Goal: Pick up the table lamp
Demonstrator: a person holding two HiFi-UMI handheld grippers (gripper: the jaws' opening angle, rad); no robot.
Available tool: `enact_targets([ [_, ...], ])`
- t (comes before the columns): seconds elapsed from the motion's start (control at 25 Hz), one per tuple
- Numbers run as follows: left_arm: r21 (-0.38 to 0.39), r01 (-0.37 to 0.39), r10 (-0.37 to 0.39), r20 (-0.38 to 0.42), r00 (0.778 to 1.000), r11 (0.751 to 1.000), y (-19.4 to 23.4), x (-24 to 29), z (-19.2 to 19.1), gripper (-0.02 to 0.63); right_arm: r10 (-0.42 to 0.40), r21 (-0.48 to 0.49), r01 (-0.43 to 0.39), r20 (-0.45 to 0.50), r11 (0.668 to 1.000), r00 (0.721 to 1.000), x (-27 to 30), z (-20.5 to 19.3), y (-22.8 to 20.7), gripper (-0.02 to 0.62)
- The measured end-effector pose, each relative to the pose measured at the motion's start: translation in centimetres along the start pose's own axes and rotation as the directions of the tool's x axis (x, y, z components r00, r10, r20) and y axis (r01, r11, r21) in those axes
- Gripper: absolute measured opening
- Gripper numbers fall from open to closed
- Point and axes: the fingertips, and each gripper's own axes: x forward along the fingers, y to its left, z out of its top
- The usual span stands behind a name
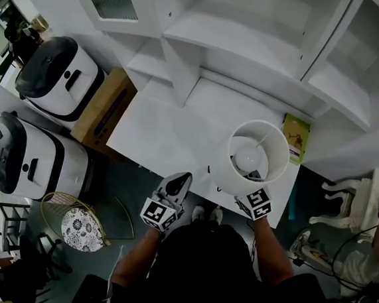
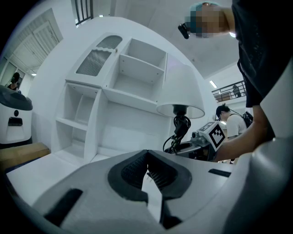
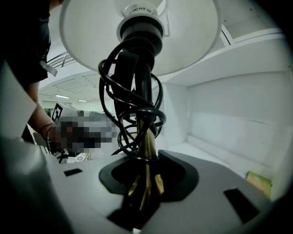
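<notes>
Stem (image 3: 147, 146) of the table lamp (image 1: 258, 154) runs straight up through the right gripper's (image 3: 145, 178) fingers, clamped tight on it center-right at the counter's (image 1: 157, 138) near edge, while the left gripper (image 1: 176, 183) hangs closed on nothing, lower left.

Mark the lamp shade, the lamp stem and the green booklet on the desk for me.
lamp shade (image 1: 278, 147), head view, inner wall.
lamp stem (image 3: 147, 139), right gripper view, brass part above the jaws.
green booklet (image 1: 295, 138), head view, middle of its cover.
</notes>
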Motion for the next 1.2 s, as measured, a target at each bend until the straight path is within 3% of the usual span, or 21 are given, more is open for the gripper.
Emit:
enact_targets([
  [0.4, 0.000, 0.013, -0.013, -0.015, 1.000, 1.000, -1.0, 0.5, -0.3, 0.017, 0.031, 0.006, -0.031, -0.008, 1.000, 1.000, -1.6, -1.2, 1.9, 0.130],
  [1.08, 0.002, 0.031, -0.031, -0.024, 0.999, 1.000, -0.8, 1.0, -0.3, 0.017, 0.015, 0.034, -0.015, 0.001, 0.999, 1.000, -2.2, -1.6, 1.6, 0.130],
  [1.2, 0.001, 0.039, -0.039, -0.029, 0.999, 0.999, -0.9, 1.3, -0.4, 0.017, 0.023, 0.032, -0.024, 0.011, 0.999, 1.000, -2.3, -0.3, 1.8, 0.130],
])
